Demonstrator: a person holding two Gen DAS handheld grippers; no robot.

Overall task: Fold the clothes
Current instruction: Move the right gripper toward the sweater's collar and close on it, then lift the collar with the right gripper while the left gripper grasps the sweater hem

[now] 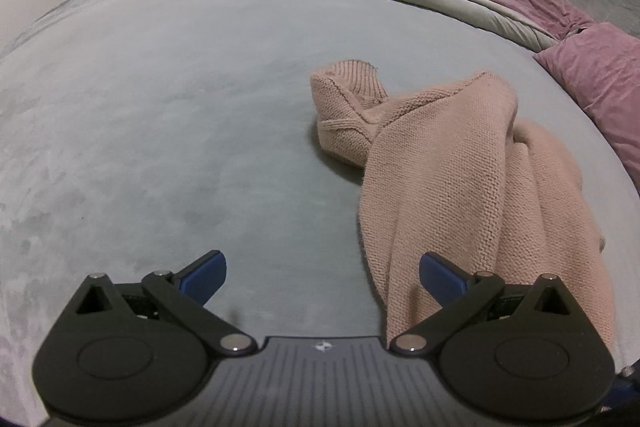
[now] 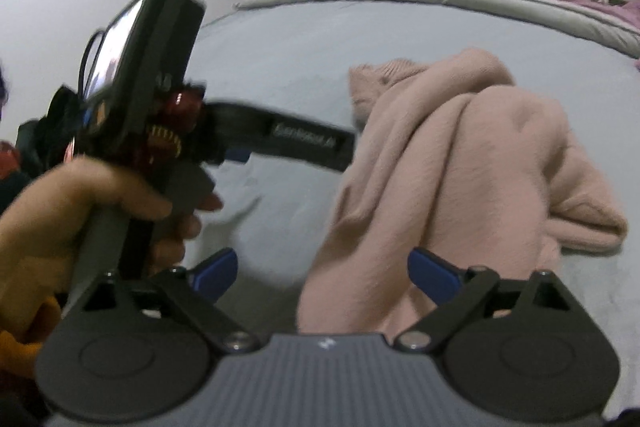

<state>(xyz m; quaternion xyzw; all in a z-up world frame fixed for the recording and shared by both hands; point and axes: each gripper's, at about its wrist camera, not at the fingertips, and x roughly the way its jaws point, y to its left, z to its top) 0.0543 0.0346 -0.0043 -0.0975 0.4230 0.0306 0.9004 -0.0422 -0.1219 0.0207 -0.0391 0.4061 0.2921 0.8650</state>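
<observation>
on grey bed (image 1: pixel 160 107), pink sweater (image 1: pixel 460 167) lies crumpled. left gripper (image 1: pixel 322 273) wide, empty, just left of sweater. right gripper (image 2: pixel 322 269) wide, empty, sweater edge between fingers, contact unclear.

Bare bed sheet (image 1: pixel 160 115) lies left of the crumpled sweater (image 1: pixel 460 167).

Blurred, unreadable lettering marks the left tongs (image 2: pixel 336 147) side.
</observation>
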